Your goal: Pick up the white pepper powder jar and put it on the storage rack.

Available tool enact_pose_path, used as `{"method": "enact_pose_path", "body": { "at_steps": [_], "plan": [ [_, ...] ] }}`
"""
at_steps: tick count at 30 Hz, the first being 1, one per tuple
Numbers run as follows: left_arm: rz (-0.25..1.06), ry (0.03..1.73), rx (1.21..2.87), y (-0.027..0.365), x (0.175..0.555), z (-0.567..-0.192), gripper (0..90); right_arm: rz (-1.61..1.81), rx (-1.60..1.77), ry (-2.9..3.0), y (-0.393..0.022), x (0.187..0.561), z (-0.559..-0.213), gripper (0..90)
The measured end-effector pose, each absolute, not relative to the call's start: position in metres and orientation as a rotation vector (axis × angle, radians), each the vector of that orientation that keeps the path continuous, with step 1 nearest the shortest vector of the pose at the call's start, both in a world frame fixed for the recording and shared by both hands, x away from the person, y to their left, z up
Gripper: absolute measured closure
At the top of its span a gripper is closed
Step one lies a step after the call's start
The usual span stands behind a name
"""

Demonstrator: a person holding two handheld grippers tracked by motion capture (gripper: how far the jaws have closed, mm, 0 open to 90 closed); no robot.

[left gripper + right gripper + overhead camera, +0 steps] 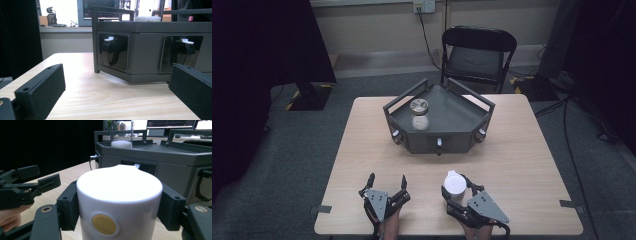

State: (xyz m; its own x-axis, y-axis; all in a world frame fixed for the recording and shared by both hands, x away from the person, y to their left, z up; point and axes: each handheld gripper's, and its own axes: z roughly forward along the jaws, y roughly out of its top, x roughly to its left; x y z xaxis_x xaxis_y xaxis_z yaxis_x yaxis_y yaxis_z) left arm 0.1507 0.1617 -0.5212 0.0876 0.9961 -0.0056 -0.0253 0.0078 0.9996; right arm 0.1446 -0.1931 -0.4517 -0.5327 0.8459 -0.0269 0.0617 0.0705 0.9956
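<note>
A white cup [454,186] with a gold dot on its side [119,205] stands on the table near the front edge. My right gripper [458,189] is shut on it, one jaw pressing each side. To its left my left gripper [387,181] rests on the table, open, with bare wood between its jaws [112,92]. A dark grey angular stand [439,117] sits mid-table; a glass jar [419,114] with a metal lid and white contents stands on its top. The stand's front face [152,47] has recessed knobs.
The wooden table [522,160] has bare room left and right of the stand. A black folding chair [477,52] stands behind the table. Cables run over the floor at the right. In the right gripper view the left gripper [25,186] shows at the left.
</note>
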Motion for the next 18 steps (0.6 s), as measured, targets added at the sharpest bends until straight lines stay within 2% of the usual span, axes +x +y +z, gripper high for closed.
{"method": "enact_pose_path", "body": {
  "at_steps": [18],
  "plan": [
    [1.152, 1.129, 1.226, 0.162, 0.151, -0.521, 0.2, 1.547, 0.905, 1.712, -0.198, 0.173, -0.421, 30.4]
  ]
}}
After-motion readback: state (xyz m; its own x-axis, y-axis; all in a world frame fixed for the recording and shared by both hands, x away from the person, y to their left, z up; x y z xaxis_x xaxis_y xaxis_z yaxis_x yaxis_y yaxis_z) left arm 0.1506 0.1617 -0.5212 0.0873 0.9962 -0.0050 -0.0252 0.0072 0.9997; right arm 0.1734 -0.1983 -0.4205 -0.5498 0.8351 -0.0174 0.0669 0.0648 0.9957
